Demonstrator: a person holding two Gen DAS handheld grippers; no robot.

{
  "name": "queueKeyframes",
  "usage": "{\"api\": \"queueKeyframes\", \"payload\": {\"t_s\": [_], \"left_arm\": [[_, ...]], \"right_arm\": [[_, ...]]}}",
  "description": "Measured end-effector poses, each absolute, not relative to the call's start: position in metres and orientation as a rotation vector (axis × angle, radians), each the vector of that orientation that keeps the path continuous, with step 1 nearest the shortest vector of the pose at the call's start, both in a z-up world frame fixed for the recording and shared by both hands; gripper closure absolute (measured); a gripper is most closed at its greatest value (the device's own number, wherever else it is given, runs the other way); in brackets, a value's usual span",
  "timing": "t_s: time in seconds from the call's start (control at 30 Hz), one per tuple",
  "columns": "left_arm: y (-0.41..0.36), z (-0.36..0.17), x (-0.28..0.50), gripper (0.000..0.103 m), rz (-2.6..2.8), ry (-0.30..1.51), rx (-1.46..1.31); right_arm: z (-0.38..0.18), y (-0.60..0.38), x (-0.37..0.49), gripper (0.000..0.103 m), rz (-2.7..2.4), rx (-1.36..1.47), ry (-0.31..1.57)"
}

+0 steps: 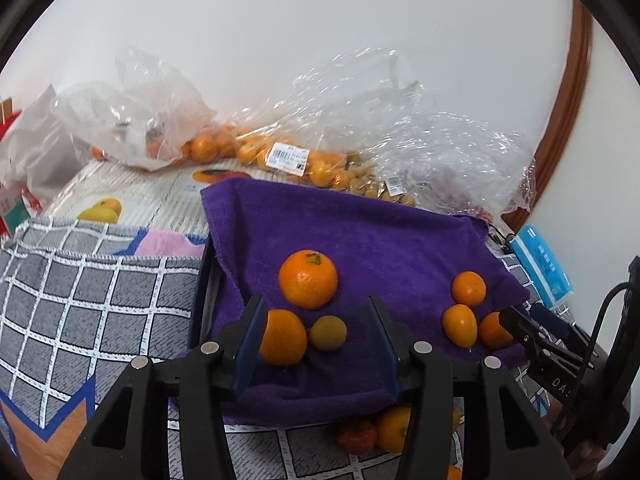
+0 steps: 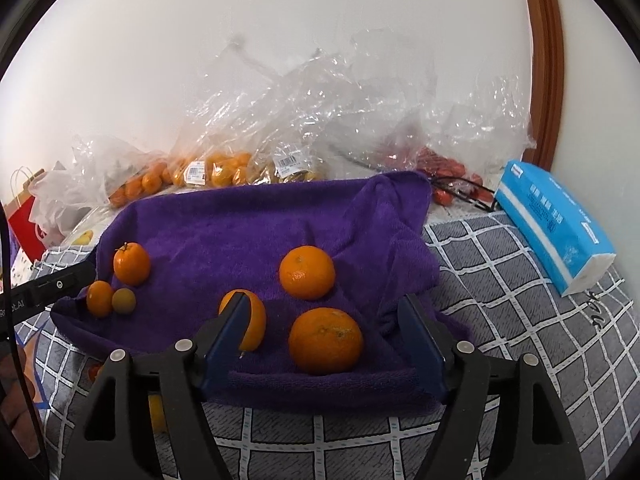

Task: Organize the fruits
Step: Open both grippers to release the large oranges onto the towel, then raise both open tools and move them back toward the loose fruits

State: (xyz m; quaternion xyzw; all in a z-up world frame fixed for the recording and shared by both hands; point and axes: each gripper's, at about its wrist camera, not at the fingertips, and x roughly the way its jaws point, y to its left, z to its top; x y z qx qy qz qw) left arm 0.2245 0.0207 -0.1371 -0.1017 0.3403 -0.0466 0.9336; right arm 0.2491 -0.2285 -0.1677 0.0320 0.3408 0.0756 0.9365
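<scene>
A purple towel (image 1: 360,232) is draped over a dark tray. On its left lie a large orange (image 1: 308,280), a smaller orange (image 1: 282,336) and a greenish fruit (image 1: 327,332). My left gripper (image 1: 316,340) is open around the last two, its left finger in front of the smaller orange. On the right are three small oranges (image 1: 468,288). In the right wrist view my right gripper (image 2: 324,336) is open, with one orange (image 2: 325,340) lying free between its fingers. A second orange (image 2: 307,266) sits beyond it. A third (image 2: 252,320) is half hidden by the left finger.
Clear plastic bags of oranges (image 1: 256,152) and red fruit (image 2: 440,168) line the back wall. A blue tissue pack (image 2: 556,224) lies right of the towel on the grey checked cloth (image 2: 500,280). Loose fruit (image 1: 384,428) lies below the towel's front edge. A red paper bag (image 2: 24,220) stands far left.
</scene>
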Motion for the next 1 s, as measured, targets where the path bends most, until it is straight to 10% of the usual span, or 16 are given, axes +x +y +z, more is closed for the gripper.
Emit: {"api": "queueKeyframes", "payload": {"t_s": [1.0], "left_arm": [[0.030,-0.105,0.161,0.054,-0.095,0.696,-0.127]], "right_arm": [[-0.133,-0.231,0.181,0.040,0.119,0.191,0.797]]}}
